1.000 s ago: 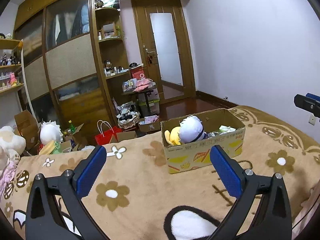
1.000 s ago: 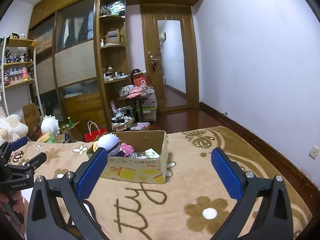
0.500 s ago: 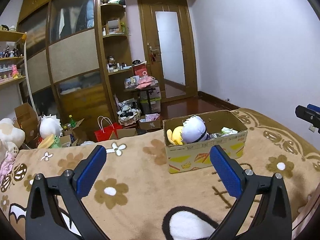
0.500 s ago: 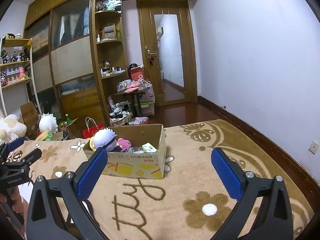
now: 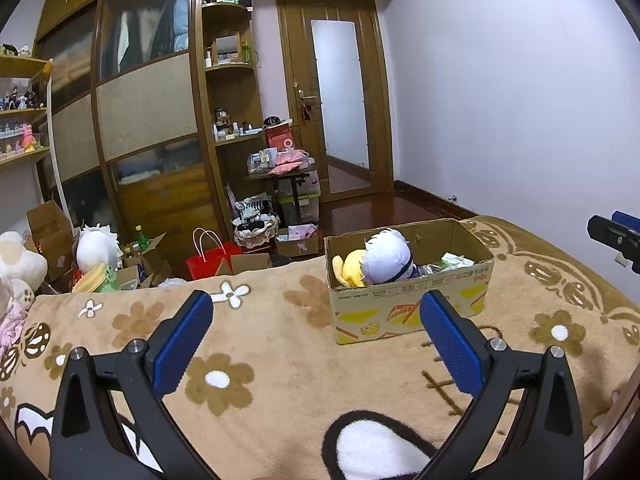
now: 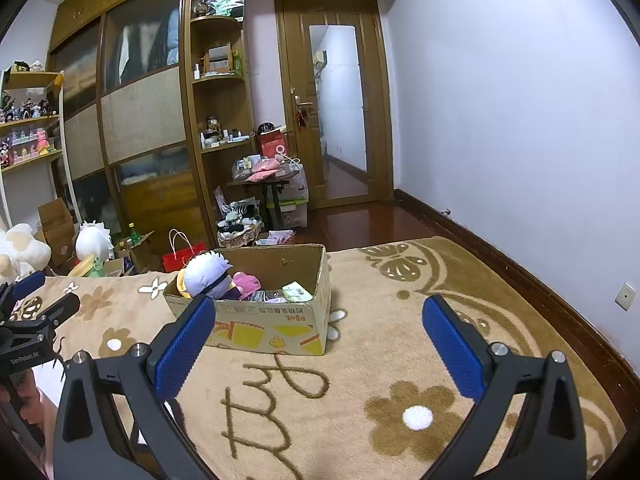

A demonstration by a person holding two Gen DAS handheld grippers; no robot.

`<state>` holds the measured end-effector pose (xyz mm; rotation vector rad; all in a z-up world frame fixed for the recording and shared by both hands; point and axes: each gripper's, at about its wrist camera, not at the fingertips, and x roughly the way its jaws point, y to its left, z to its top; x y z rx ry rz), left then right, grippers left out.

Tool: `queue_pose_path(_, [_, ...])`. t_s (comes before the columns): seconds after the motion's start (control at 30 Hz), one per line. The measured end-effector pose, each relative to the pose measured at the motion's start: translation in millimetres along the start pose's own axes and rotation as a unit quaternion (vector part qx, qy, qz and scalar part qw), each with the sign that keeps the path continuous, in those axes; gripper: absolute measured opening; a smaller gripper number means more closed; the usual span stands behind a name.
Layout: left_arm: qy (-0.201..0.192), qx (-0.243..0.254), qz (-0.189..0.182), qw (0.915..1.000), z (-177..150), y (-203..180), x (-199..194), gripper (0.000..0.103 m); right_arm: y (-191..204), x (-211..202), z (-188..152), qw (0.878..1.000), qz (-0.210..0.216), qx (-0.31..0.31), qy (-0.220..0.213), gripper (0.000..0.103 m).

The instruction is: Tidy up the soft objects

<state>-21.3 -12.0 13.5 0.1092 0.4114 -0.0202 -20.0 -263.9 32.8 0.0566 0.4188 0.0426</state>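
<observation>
A cardboard box (image 5: 412, 304) stands on the brown flowered blanket (image 5: 260, 344). In it lie a white-haired plush doll (image 5: 386, 256), a yellow plush (image 5: 352, 266) and small packets. The box (image 6: 264, 330) also shows in the right wrist view with the doll (image 6: 208, 274) and a pink plush (image 6: 246, 282). My left gripper (image 5: 316, 338) is open and empty, above the blanket in front of the box. My right gripper (image 6: 320, 342) is open and empty, to the right of the box.
Past the blanket's far edge stand a red bag (image 5: 208, 260), open cartons, a white plush (image 5: 98, 246) and a cluttered small table (image 5: 288, 172). Cream plush toys (image 6: 20, 250) sit at the far left. A wardrobe, shelves and a door line the back wall.
Both grippers have risen and tilted slightly, so the box sits lower in both views. The jaws stay open and nothing was picked up.
</observation>
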Motion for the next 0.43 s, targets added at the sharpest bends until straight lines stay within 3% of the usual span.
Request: queue_pose_path(0.43, [0.004,-0.007,-0.003,1.0,0.9,1.9,1.2,0.102,-0.1,3.2,-0.9,1.0,-0.001,-0.004,0.003,0.103])
